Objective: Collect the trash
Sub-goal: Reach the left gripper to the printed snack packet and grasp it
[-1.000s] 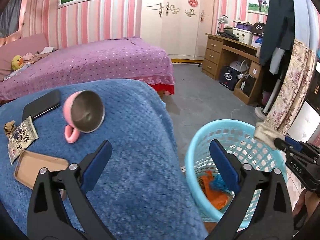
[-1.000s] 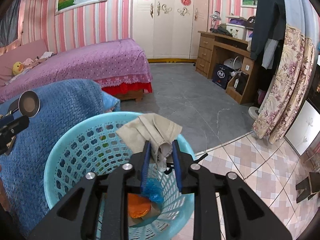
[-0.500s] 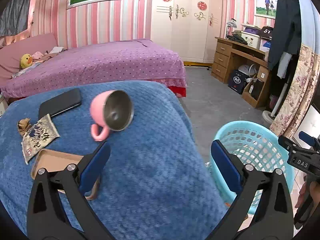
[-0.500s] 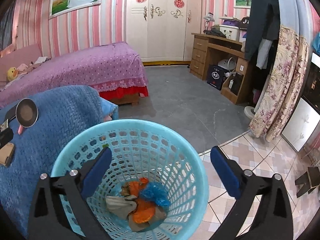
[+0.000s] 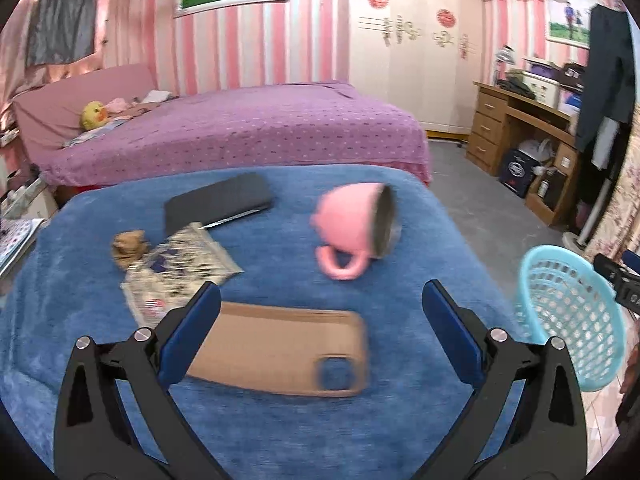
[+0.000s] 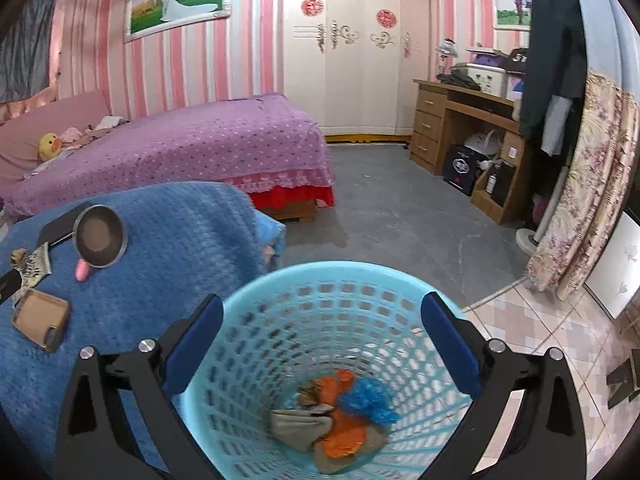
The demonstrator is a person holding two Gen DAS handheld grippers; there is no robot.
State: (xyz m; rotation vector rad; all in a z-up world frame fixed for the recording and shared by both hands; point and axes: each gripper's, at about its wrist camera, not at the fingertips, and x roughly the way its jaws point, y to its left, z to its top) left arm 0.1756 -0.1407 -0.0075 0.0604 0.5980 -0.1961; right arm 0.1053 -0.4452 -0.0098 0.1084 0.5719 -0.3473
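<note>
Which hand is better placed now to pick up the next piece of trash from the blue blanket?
Left. Its open tongs face the blanket, with the snack wrapper just ahead. The right tongs are open over the basket.

Not much here can be read. In the right wrist view, a dark thing (image 6: pixel 518 59) on top of the wooden desk (image 6: pixel 460 100) shows the white marks "5T". The same dark thing (image 5: pixel 573 74) shows in the left wrist view, but its marks are too blurry to read there. The snack wrapper (image 5: pixel 180 268) on the blue blanket (image 5: pixel 280 420) has print on it, too blurred to read. The dark box (image 6: pixel 461 168) under the desk has a round white logo, too small to read.
</note>
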